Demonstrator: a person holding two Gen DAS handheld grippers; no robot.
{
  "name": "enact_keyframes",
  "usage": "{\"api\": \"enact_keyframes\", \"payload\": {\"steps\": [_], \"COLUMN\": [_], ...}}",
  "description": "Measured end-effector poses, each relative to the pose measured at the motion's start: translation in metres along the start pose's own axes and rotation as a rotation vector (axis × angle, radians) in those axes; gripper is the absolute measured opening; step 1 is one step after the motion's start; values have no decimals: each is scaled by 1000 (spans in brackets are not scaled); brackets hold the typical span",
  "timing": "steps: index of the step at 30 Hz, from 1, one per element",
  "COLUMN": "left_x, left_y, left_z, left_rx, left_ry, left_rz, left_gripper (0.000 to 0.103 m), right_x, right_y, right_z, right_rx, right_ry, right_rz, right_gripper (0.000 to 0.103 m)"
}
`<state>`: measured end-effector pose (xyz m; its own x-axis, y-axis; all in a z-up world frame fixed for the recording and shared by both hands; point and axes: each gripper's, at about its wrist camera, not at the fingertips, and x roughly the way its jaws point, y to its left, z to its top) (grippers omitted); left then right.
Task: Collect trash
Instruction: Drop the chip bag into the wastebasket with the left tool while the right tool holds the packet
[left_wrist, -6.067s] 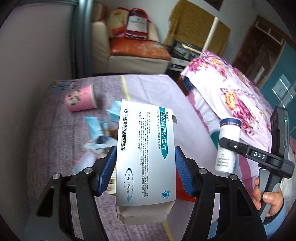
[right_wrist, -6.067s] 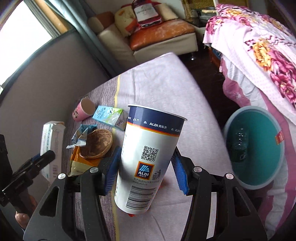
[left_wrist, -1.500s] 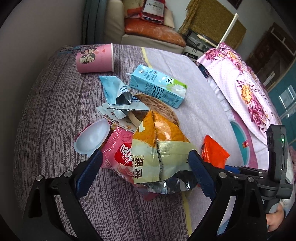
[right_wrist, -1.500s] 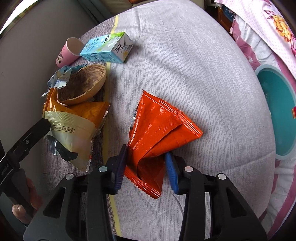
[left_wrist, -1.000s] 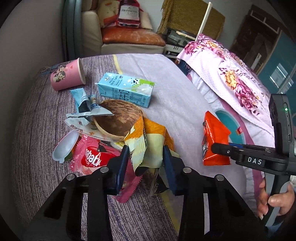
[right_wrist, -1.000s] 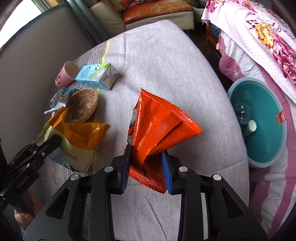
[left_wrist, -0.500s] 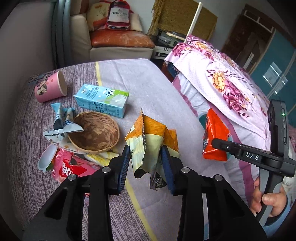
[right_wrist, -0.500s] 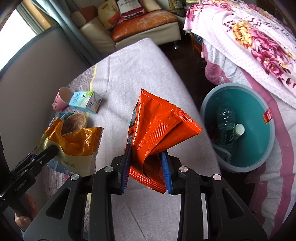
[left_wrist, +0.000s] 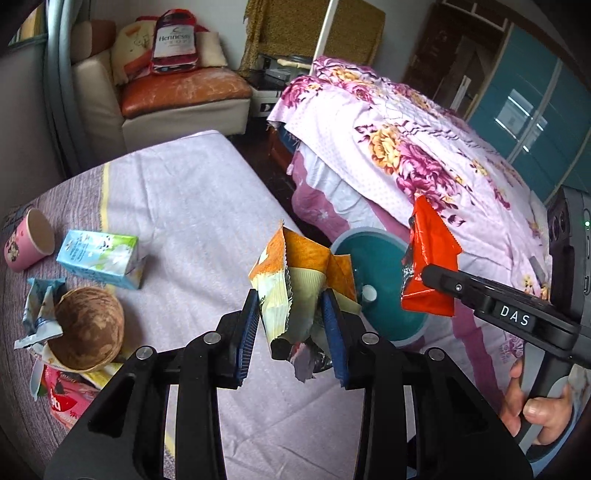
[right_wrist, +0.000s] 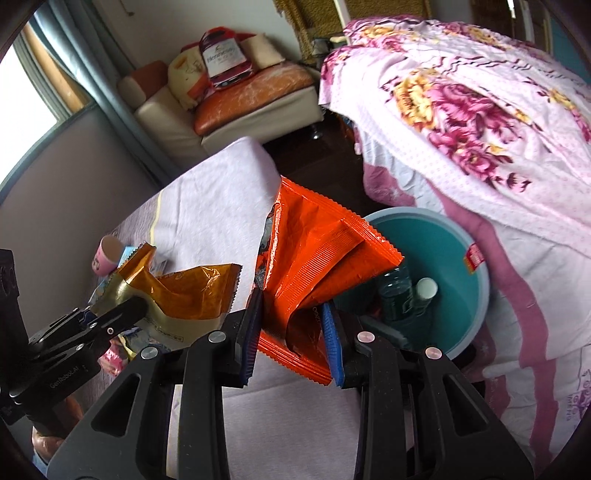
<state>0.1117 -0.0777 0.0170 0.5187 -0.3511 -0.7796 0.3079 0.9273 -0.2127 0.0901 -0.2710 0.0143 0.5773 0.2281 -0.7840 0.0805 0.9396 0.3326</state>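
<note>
My left gripper (left_wrist: 293, 321) is shut on a crumpled yellow-orange snack bag (left_wrist: 295, 273) and holds it above the table's right edge. My right gripper (right_wrist: 291, 317) is shut on an orange wrapper (right_wrist: 317, 251) held above the teal bin (right_wrist: 461, 273). The bin (left_wrist: 373, 258) stands on the floor between table and bed and holds a bottle (right_wrist: 397, 291) and a cup. The right gripper with the orange wrapper (left_wrist: 430, 258) also shows in the left wrist view. The yellow bag (right_wrist: 184, 291) also shows in the right wrist view.
On the purple-clothed table (left_wrist: 192, 206) lie a pink paper cup (left_wrist: 27, 240), a blue milk carton (left_wrist: 101, 258), a coconut shell (left_wrist: 86, 328), torn wrappers (left_wrist: 40, 310) and a pink wafer pack (left_wrist: 62, 398). A floral bed (left_wrist: 424, 147) is to the right, a sofa (left_wrist: 177, 92) behind.
Both grippers have lifted and swung right toward the bin with their wrappers. The table trash now lies farther left and the bin shows closer under the orange wrapper.
</note>
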Motion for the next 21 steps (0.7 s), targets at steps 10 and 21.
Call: {"api": "enact_keyframes", "payload": {"steps": [10, 21], "left_x": [43, 92], "left_y": [-60, -91], "left_z": [25, 32], "left_rx": [64, 91], "left_ry": [40, 107], "left_rz": [-44, -53], "left_gripper": [35, 36], "right_x": [-13, -6], "right_y": [-76, -115], "right_z": [13, 15], "right_rx": [112, 151], "right_ry": [-37, -20], "right_rz": [-55, -80], "right_gripper": [29, 29]}}
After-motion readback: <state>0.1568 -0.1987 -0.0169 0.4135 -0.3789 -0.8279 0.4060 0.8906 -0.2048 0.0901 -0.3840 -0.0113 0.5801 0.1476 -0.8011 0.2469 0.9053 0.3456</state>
